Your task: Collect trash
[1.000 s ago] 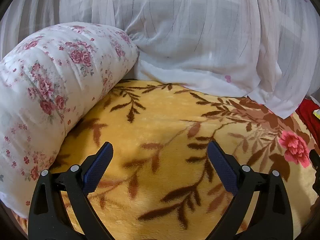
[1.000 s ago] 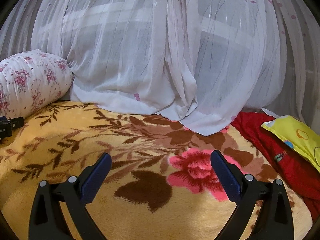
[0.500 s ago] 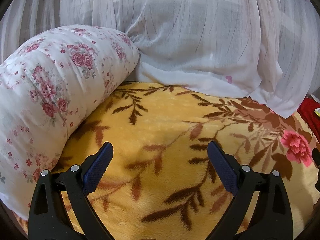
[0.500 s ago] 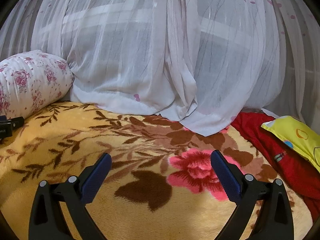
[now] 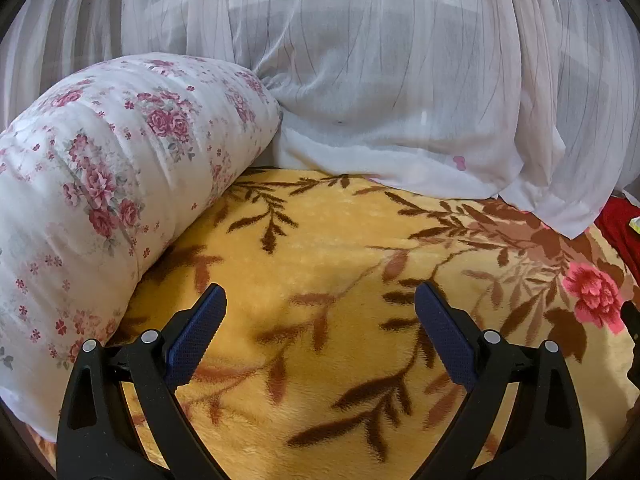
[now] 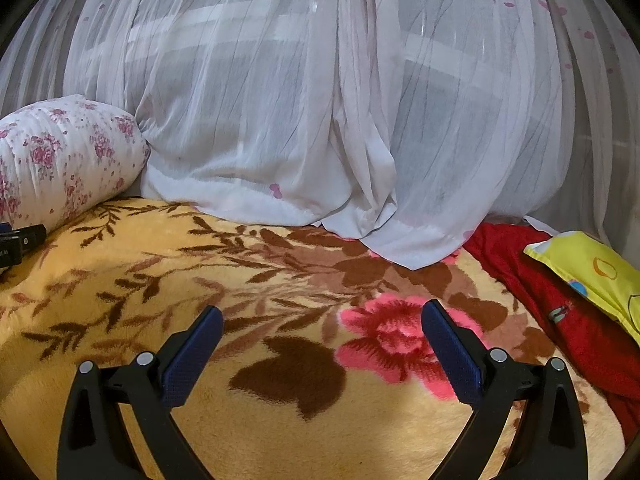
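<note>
No trash shows in either view. My left gripper [image 5: 320,300] is open and empty, held low over a yellow floral blanket [image 5: 320,248], just right of a white rose-print bolster pillow [image 5: 108,184]. My right gripper [image 6: 322,320] is open and empty over the same blanket [image 6: 160,272], above its pink flower print. The tip of the left gripper [image 6: 20,240] shows at the left edge of the right wrist view.
A sheer white curtain [image 5: 400,80] hangs along the far side and pools on the blanket; it also fills the right wrist view [image 6: 320,120]. A red cloth [image 6: 560,300] and a yellow patterned cushion [image 6: 592,268] lie at the right. The bolster [image 6: 60,152] bounds the left.
The left wrist view has shifted slightly, so the bolster and curtain sit a little lower in frame. The right gripper has hardly moved. Both grippers stay open.
</note>
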`<state>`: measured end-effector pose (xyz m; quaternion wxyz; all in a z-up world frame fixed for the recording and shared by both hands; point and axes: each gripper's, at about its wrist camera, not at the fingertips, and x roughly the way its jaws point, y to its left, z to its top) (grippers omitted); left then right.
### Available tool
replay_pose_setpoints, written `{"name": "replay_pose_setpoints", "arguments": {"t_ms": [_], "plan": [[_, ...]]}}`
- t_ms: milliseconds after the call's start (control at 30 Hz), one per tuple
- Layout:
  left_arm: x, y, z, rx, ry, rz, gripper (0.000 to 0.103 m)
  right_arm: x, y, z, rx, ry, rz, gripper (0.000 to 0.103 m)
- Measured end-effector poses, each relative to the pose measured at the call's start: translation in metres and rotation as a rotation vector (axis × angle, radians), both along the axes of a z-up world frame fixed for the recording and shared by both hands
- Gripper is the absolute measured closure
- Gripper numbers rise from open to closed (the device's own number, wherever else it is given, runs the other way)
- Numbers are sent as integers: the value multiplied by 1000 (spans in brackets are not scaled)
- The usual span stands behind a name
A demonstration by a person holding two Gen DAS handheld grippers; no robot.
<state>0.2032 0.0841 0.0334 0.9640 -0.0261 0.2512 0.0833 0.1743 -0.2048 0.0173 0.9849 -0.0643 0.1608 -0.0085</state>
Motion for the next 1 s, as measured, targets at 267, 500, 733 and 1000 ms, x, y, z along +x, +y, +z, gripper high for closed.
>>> {"name": "replay_pose_setpoints", "arguments": {"t_ms": [267,500,733,1000], "plan": [[0,0,0,-1,0,3,10,3,-1,-2,-5,12,7,5],[0,0,0,-1,0,5,10,5,-1,-2,-7,16,12,5],[0,0,1,1,-6,6,10,8,-1,-5,-13,31,16,5],[-3,0,2,13,-25,3,10,9,0,-5,-12,33,18,5]]}}
